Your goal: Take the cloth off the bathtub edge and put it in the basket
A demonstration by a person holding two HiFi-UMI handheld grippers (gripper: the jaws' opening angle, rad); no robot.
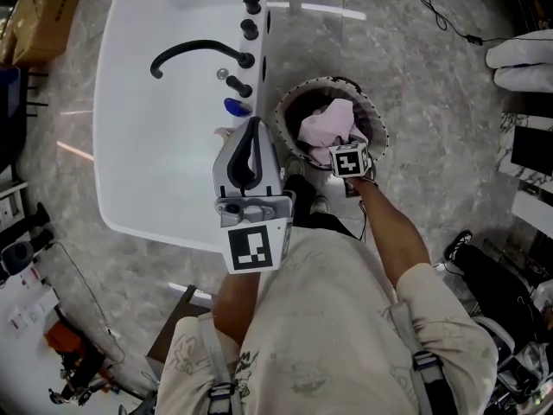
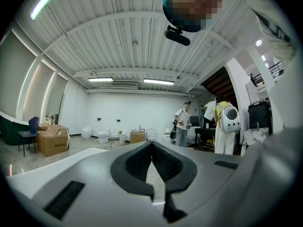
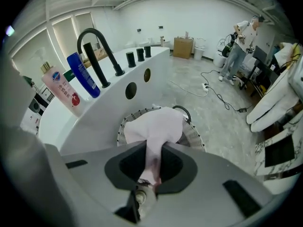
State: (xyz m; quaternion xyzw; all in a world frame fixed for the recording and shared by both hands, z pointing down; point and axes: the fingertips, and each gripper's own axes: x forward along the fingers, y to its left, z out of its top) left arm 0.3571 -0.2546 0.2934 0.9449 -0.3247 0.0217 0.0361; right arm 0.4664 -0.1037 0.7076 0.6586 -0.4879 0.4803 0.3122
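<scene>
A pink cloth (image 1: 328, 124) lies bunched in the round woven basket (image 1: 289, 102) on the floor beside the white bathtub (image 1: 155, 145). My right gripper (image 1: 339, 151) hovers over the basket's near rim, shut on a fold of the cloth (image 3: 154, 126). The fold rises from the basket (image 3: 195, 137) into the right gripper (image 3: 152, 148). My left gripper (image 1: 252, 128) is held up over the tub's edge, shut, with nothing in it. In its own view the left gripper (image 2: 151, 143) looks out across the room.
A black faucet (image 1: 194, 52) and several black knobs stand on the tub deck, with a blue bottle (image 3: 83, 74) and a pale pink bottle (image 3: 59, 91). A cable (image 1: 432, 11) runs over the marble floor. A cardboard box (image 1: 39, 7) sits far left. Two people (image 2: 182, 124) stand far off.
</scene>
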